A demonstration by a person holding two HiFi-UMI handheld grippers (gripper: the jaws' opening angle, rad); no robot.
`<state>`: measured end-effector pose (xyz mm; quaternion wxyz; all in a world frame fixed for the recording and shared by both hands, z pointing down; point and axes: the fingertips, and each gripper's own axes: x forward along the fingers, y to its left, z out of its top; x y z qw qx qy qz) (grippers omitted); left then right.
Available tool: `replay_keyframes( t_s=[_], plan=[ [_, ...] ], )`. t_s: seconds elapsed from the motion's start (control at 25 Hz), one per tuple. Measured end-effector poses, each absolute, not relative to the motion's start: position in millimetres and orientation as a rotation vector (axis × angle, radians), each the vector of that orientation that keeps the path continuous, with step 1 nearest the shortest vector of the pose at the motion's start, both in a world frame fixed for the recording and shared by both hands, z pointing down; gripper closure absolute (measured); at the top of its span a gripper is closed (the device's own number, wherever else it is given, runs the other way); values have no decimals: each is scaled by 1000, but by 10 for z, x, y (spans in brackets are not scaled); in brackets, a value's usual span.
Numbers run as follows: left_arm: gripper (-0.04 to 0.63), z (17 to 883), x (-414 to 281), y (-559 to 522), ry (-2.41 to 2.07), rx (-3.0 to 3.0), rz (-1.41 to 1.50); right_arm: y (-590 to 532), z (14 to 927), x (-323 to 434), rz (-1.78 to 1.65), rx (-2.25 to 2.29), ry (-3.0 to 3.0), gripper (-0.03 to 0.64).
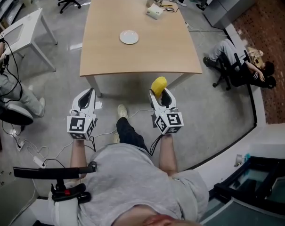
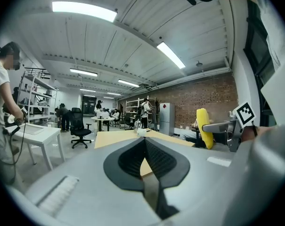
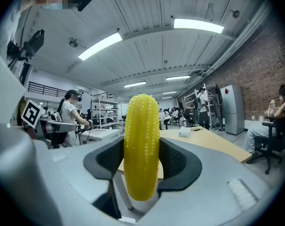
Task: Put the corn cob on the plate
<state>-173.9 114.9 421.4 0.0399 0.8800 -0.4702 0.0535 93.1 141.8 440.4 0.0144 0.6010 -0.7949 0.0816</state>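
Yellow is showing at the tip of our right tool (image 1: 159, 89) in the head view: we are holding the corn cob (image 1: 158, 84) there, in the air just short of the near edge of the wooden table (image 1: 133, 60). The white plate (image 1: 129, 37) is sitting well beyond the cob, toward the far half of the table, and a small white box (image 1: 155, 11) is lying near the far edge. Our left tool (image 1: 88, 95) is hovering beside the right one, over the floor and short of the table as well.

In the left tool view, the jaws are meeting at their tips and are gripping nothing. The cob is showing off to the right, standing upright in the other tool.

In the right tool view, the jaws are standing wide and pressing on the cob from both sides. The cob is standing upright, with its rounded top rising above the pads and its lower end hanging below them. The table is lying ahead of it.
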Motion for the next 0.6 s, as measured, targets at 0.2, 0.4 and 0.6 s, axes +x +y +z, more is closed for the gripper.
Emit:
replay_keyframes(
  t_s=[0.2,0.4,0.6],
  plan=[
    [575,4298,-1621,767,-1447,2682,183,1024,4456,1056,269,1857,-2477,383],
    [575,4400,-1454,346,-1429,2668,196,591,4572,1202,304,1838,-2464,382],
    [575,4541,-1379,-34,-1429,2635,223,178,4747,1287,345,1806,-2450,383]
  ],
)
